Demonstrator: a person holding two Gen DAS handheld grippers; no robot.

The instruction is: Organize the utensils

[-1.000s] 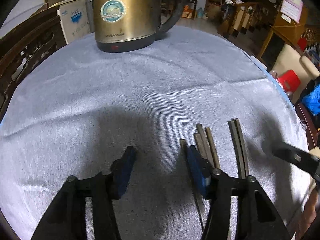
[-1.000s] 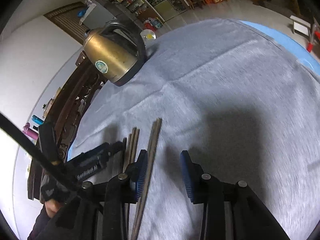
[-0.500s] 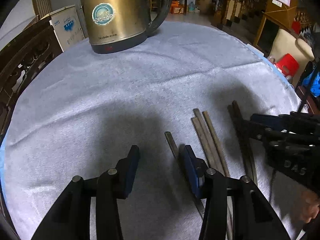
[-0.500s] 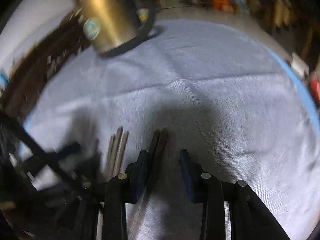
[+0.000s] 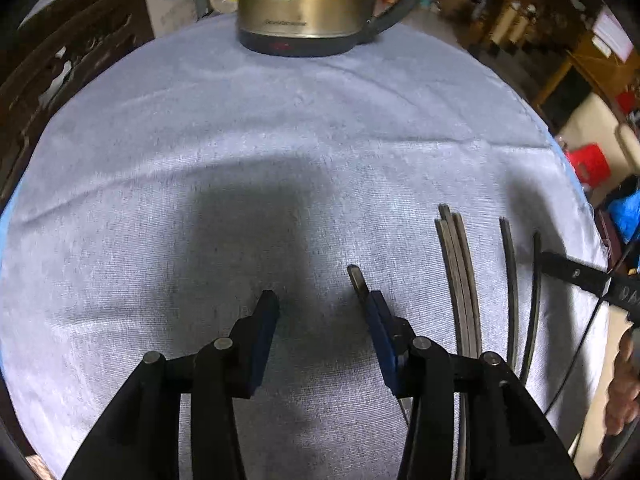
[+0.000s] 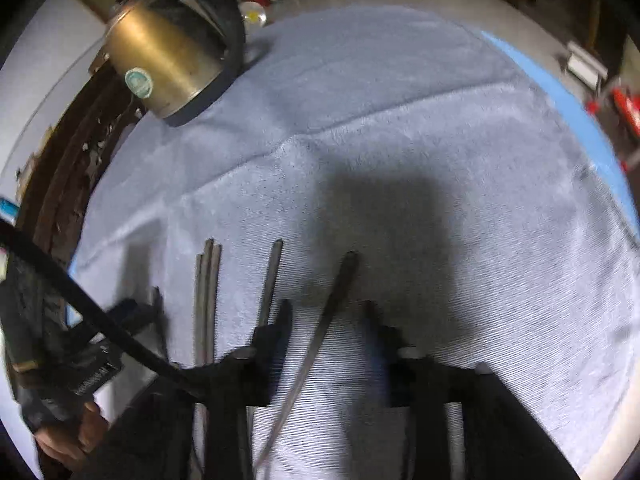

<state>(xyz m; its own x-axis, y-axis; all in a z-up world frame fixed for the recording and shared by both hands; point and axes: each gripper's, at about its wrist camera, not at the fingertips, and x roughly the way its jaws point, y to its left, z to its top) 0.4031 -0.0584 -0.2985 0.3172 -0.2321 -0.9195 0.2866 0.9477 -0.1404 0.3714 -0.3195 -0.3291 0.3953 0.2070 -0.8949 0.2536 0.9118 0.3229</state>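
Six chopsticks: I'm counting that many lying on the grey cloth (image 5: 280,128), all toward its near right corner, pointing away from me.
Left tongs (image 5: 316,312): hanging wide open over the cloth, gripping nothing; one lone chopstick (image 5: 357,276) is running under my right-hand blue pad (image 5: 380,332), not between the pads.
Right tongs (image 6: 326,316): also spread wide, straddling the rightmost chopstick (image 6: 336,292); it's blurry, but the pads are looking clear of the stick.
The others: a tight bundle of three (image 5: 456,264) just right of the lone one, then another single (image 5: 510,276), then the one I'm straddling.
Kettle (image 5: 308,0): sitting at the far edge of the cloth, well apart from all this.
Step in hand: I'm guessing I'm sorting sticks into pairs, with the right tongs lining up a grab.
Next move: probably lowering and closing squarely so the thin stick isn't rolling out sideways.
Changed since a second ago: the two right sticks were lying together and are now split apart; my left tongs are pointing more squarely at the kettle than before.
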